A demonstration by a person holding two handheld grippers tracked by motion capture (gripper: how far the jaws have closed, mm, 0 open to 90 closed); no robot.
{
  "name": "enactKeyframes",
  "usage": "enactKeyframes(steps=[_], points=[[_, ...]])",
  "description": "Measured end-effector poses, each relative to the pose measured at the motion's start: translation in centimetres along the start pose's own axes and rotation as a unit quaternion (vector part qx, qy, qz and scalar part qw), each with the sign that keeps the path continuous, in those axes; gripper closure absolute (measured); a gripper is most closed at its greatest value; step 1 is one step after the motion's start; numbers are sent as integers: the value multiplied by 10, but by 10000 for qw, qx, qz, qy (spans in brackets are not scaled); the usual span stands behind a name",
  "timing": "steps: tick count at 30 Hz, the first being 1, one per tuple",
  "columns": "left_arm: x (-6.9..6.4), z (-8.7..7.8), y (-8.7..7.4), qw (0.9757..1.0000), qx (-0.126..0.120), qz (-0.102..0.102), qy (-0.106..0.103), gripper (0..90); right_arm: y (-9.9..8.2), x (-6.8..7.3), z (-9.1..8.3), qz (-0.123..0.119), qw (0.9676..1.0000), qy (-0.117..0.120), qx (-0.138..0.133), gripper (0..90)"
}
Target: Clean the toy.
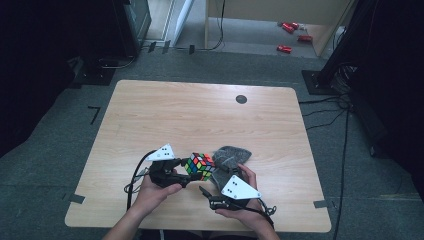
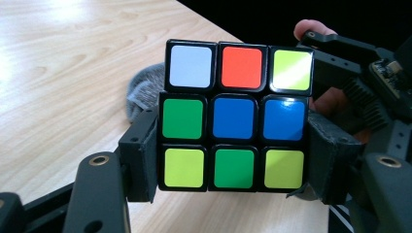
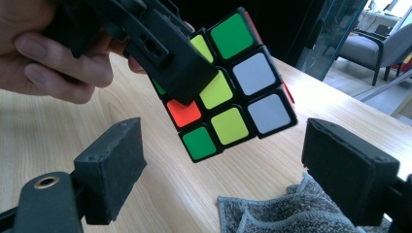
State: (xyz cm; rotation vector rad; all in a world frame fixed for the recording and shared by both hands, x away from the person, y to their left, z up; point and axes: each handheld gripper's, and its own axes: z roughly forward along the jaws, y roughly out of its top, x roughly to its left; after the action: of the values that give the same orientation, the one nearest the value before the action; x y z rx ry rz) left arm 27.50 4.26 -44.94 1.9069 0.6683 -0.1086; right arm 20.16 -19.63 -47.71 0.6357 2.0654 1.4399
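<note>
While the left gripper point(image 1: 186, 177) has its fingers clamped on the cube point(image 2: 235, 116) above the counter's point(image 1: 200, 115) near edge, steadying it, the right gripper's point(image 3: 221, 170) fingers stand apart beside the cloth point(image 3: 286, 213).

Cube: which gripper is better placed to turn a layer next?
Right. The right gripper is open and free, facing the cube; the left gripper is shut on it, holding it above the table.

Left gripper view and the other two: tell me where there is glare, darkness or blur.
Left gripper view: glare whitens the table at upper left, and a sheen lies on the cube's blue and yellow stickers; the near jaws are soft. High view: the surroundings are dark, the tabletop evenly lit. Right gripper view: the cube is sharp, the bright room behind it slightly washed out.
</note>
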Motion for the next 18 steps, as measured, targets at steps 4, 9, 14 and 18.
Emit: enactKeyframes(steps=[4,9,14,18], points=[[-1,3,1,9995,128,-138,-236,343,0,3,2,-145,9998,-160,-5,172],[-2,8,1,9985,301,-228,-402,343,-1,9,3,-397,9986,-347,35,223],[1,9,0,9976,389,-366,-437,340,-3,11,4,-541,9976,-423,89,262],[4,9,-1,9975,370,-406,-449,329,-2,15,3,-787,9958,-454,107,340]])
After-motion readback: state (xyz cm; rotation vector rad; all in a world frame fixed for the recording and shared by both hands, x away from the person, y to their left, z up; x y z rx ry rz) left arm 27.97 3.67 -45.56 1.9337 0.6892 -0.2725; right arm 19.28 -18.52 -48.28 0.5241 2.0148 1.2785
